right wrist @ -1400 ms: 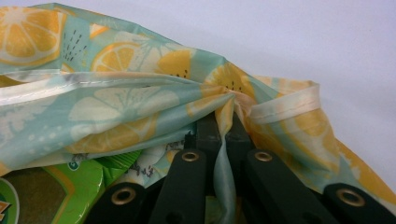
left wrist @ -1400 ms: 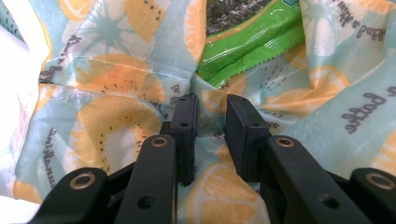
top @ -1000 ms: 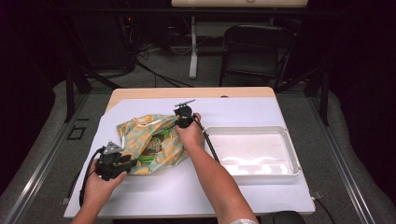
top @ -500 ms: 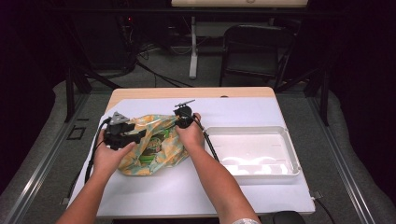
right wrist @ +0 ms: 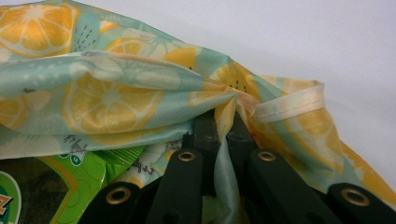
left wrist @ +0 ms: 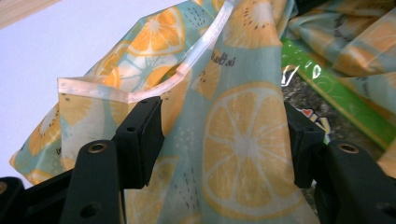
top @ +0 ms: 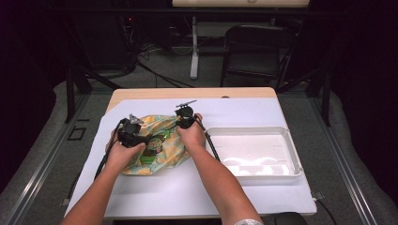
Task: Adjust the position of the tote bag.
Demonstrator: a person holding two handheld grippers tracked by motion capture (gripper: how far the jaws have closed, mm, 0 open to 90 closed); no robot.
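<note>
A teal bag printed with orange slices point(top: 162, 152) lies on the white sheet, left of the middle. A green packet point(top: 151, 146) shows through its mouth. My right gripper point(top: 184, 120) is at the bag's far right corner, shut on a pinch of the bag's rim point(right wrist: 243, 105). My left gripper point(top: 133, 137) is over the bag's left side. Its jaws have just been opening and stand wide apart, and the bag's fabric point(left wrist: 243, 140) lies loose between them without being pressed. The green packet point(left wrist: 327, 88) shows at the right of the left gripper view.
A white tray point(top: 292, 157) sits to the right of the bag, close to my right forearm. The white sheet point(top: 244, 110) covers most of the wooden table. A dark chair point(top: 258, 51) and table legs stand beyond the far edge.
My left hand has moved from the bag's near left corner up to its left side. Its jaws have gone from nearly shut to wide apart. The right hand has kept still.
</note>
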